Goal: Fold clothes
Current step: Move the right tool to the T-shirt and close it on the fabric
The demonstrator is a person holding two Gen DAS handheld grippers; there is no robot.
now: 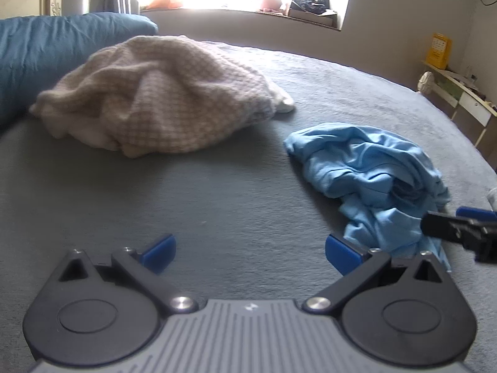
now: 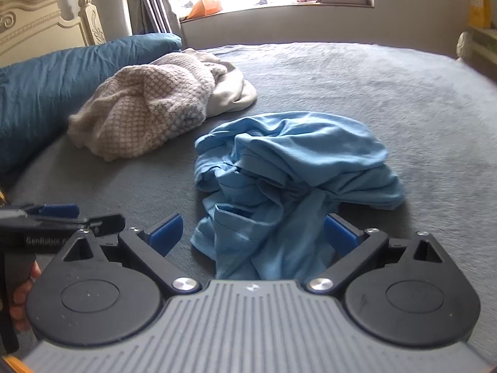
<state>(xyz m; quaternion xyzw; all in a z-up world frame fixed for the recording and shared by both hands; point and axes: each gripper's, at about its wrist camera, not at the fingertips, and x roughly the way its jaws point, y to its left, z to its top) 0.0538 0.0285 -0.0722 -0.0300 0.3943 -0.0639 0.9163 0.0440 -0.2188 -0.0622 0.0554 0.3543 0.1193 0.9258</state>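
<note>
A crumpled light blue garment lies on the grey bed; it also shows at the right of the left wrist view. A beige checked knit garment lies bunched further back, also in the right wrist view. My left gripper is open and empty over bare bedsheet, left of the blue garment. My right gripper is open, its fingers either side of the blue garment's near edge. The right gripper's fingers also show at the right edge of the left wrist view.
A dark blue pillow lies at the left by a cream headboard. A white cloth lies beside the knit garment. A bright window sill with clutter is behind. A shelf stands at the right.
</note>
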